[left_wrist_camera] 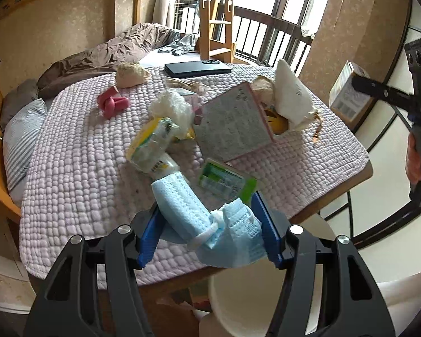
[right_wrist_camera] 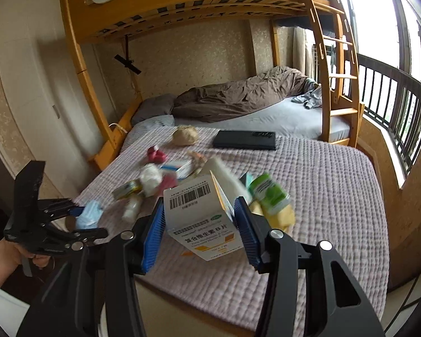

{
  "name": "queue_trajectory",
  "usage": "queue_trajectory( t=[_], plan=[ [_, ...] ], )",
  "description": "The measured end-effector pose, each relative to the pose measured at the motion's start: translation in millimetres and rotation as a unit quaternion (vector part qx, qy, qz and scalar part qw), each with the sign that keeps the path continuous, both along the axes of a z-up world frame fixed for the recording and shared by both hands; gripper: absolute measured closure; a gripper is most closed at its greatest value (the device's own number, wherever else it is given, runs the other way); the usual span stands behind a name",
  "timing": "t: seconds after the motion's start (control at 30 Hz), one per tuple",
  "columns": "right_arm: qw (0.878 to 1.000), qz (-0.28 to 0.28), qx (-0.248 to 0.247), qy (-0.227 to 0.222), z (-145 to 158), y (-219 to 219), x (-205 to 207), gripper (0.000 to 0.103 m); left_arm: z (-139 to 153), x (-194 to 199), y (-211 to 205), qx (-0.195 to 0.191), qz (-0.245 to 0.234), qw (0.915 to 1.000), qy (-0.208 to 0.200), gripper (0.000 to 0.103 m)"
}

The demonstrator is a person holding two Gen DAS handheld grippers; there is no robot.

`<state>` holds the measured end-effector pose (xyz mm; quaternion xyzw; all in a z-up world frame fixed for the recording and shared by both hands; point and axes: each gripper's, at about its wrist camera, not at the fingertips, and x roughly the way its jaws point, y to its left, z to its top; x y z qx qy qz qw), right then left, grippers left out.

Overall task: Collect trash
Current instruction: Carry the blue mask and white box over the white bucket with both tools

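Note:
My left gripper (left_wrist_camera: pixel 207 230) holds a crumpled blue face mask (left_wrist_camera: pixel 210 221) between its blue pads, above the table's near edge and a white bin (left_wrist_camera: pixel 238 306). It also shows in the right wrist view (right_wrist_camera: pixel 78 219), with the mask (right_wrist_camera: pixel 88 214). My right gripper (right_wrist_camera: pixel 199 227) is shut on a white medicine box (right_wrist_camera: pixel 199 219) with a barcode, lifted above the quilted table (right_wrist_camera: pixel 322 196). In the left wrist view it (left_wrist_camera: pixel 362 84) holds that box (left_wrist_camera: pixel 348 92) at the far right. Trash lies mid-table: a yellow-green bottle (left_wrist_camera: pixel 151 143), a green packet (left_wrist_camera: pixel 224 179), a printed box (left_wrist_camera: pixel 233 123), a white bag (left_wrist_camera: pixel 289 95).
A black phone (left_wrist_camera: pixel 198 68) and a beige lump (left_wrist_camera: pixel 132 74) lie at the table's far side, with a pink object (left_wrist_camera: pixel 112 102) to the left. A bunk bed (right_wrist_camera: pixel 238 98) with brown bedding stands behind. A railed window (right_wrist_camera: pixel 393 98) is at the right.

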<state>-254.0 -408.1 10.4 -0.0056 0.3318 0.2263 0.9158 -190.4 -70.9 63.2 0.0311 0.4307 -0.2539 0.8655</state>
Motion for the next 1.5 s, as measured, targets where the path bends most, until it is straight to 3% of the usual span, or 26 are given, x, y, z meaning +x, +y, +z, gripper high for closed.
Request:
queue_trajectory(
  t=[0.57,1.5],
  plan=[
    [0.996,-0.004,-0.005,0.089,-44,8,-70,0.054,-14,-38,-44,0.024,-0.047,0.9984,0.020,0.041],
    [0.983,-0.019,-0.007,0.181,-111,7,-101,0.054,-65,-75,-71,0.057,-0.088,0.9922,0.068,0.041]
  ],
)
